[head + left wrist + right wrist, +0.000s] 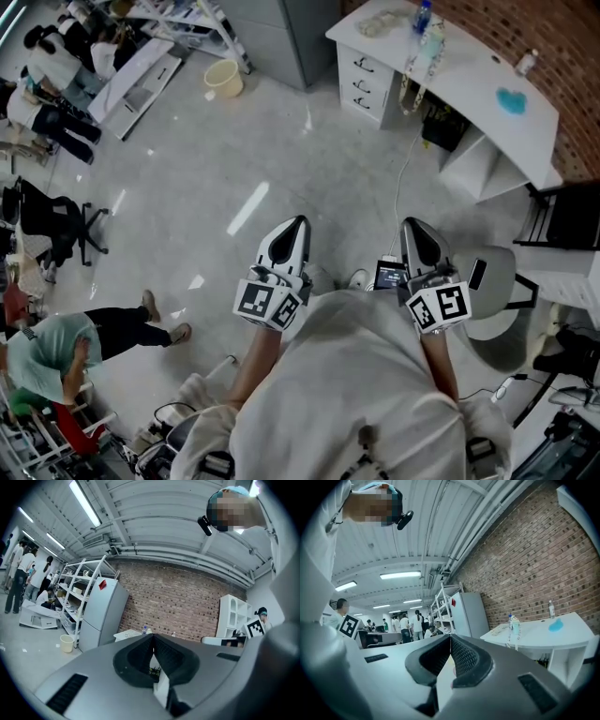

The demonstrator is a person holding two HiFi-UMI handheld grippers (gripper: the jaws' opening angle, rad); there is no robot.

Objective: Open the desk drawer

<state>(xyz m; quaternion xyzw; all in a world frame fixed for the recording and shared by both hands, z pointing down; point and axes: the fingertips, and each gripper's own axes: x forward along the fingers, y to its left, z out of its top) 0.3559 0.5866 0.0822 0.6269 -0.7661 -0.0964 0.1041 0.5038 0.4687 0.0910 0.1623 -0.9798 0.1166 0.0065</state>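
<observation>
Hovering pressed together and empty, left tool and right tool are well apart from the drawer of the counter at one o'clock. Arriving shut, they would likely bump its front and fail to catch it.

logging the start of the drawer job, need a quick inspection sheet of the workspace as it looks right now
surface: white desk by the brick wall, top mostly bare
job's things: drawer stack at the desk's left end, three fronts, all look shut
clutter: blue-capped bottle, small bottle and blue object on the desk
grippers: left gripper and right gripper both shut, empty, well short of the desk
cables: cable trails from the desk over the floor
surroundings: yellow bucket, office chair, person crouched on the floor
</observation>
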